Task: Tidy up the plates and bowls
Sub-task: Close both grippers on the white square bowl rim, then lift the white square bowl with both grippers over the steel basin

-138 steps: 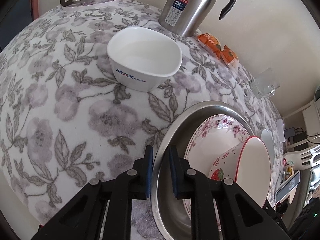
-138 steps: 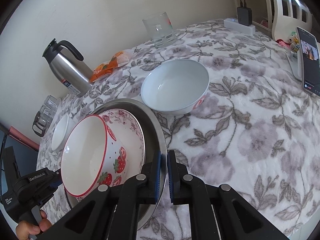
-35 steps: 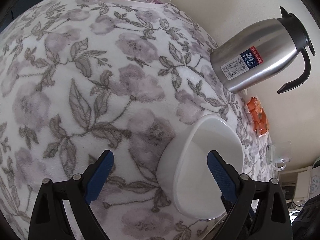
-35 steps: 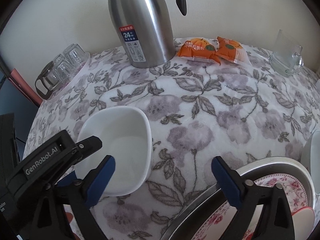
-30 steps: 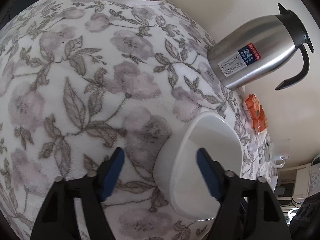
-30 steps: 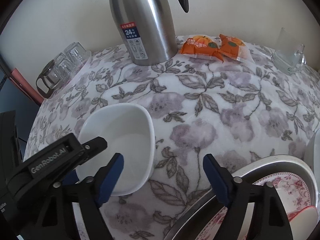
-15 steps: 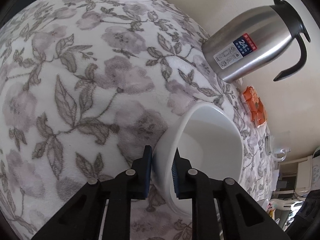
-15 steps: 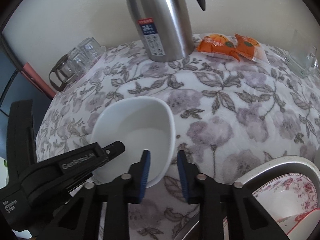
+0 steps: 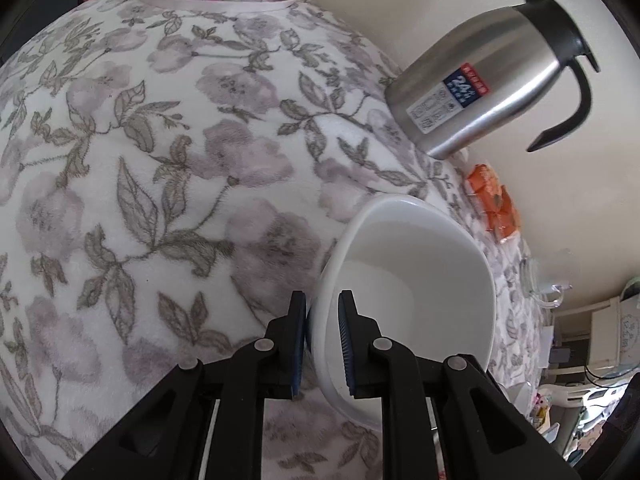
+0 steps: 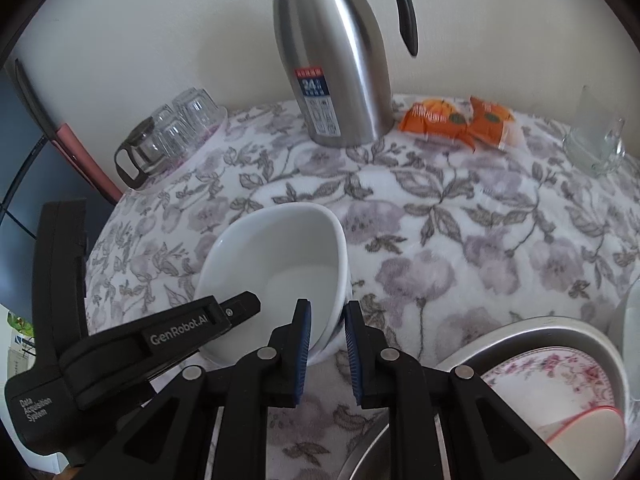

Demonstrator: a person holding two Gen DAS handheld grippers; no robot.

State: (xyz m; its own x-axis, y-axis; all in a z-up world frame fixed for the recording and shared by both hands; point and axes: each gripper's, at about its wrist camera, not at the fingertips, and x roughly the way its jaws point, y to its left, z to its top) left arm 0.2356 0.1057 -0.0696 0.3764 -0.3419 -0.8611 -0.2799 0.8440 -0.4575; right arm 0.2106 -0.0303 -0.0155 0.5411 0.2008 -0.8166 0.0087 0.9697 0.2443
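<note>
Now both pinch the white bowl [image 9: 408,292] beside the flask [image 10: 340,60]: left hand-held gripper [image 9: 323,340] clamped on one rim, right hand-held gripper [image 10: 328,344] closing on the opposite wall, sharing the lift.

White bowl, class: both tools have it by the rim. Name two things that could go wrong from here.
1. The white bowl is pinched only at its thin, smooth rim by the left tool and the closing right tool; it could slip or tilt.
2. The steel basin already holds a floral plate and a red-rimmed bowl, so setting it in may knock them.
</note>
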